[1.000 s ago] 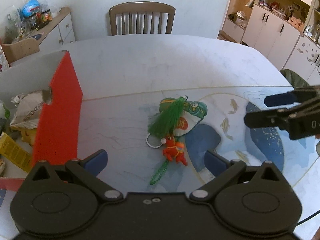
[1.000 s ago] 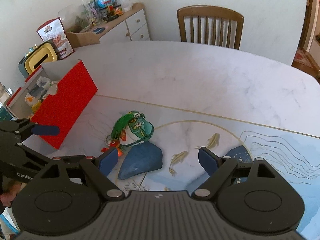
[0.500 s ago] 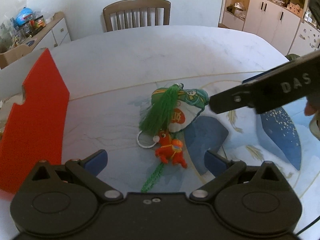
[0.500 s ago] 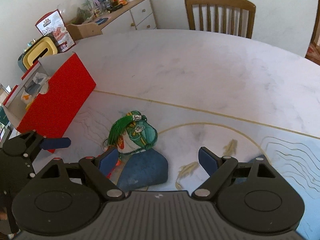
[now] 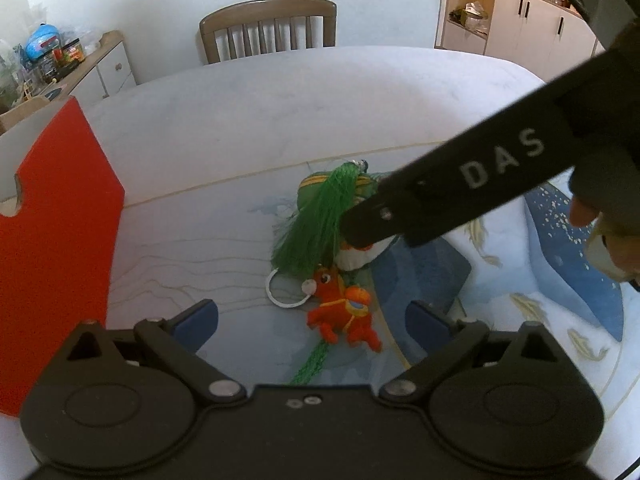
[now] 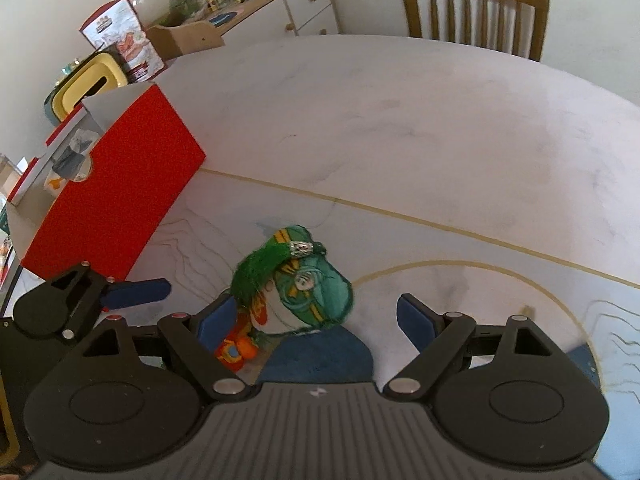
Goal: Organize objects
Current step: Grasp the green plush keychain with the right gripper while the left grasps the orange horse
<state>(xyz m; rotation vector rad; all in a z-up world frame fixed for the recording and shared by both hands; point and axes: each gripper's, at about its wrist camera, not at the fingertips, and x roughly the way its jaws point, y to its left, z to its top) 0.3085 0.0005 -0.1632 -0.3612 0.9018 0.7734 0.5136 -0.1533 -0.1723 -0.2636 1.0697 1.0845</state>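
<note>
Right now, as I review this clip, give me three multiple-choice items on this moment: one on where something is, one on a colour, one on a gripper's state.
1. Where does the red box stand relative to the green pouch in the right wrist view?
A. to its left
B. to its right
C. on top of it

2. What colour is the tassel lying over the pouch?
A. yellow
B. green
C. purple

3. How does the right gripper stand?
A. shut on the pouch
B. shut on nothing
C. open, with the pouch between its fingers

Answers:
1. A: the box sits at the left of the table, clear of the pouch.
2. B: the tassel's threads are green, next to the small orange-red toy.
3. C: its blue pads stand wide apart on either side of the pouch, not pressing it.
</note>
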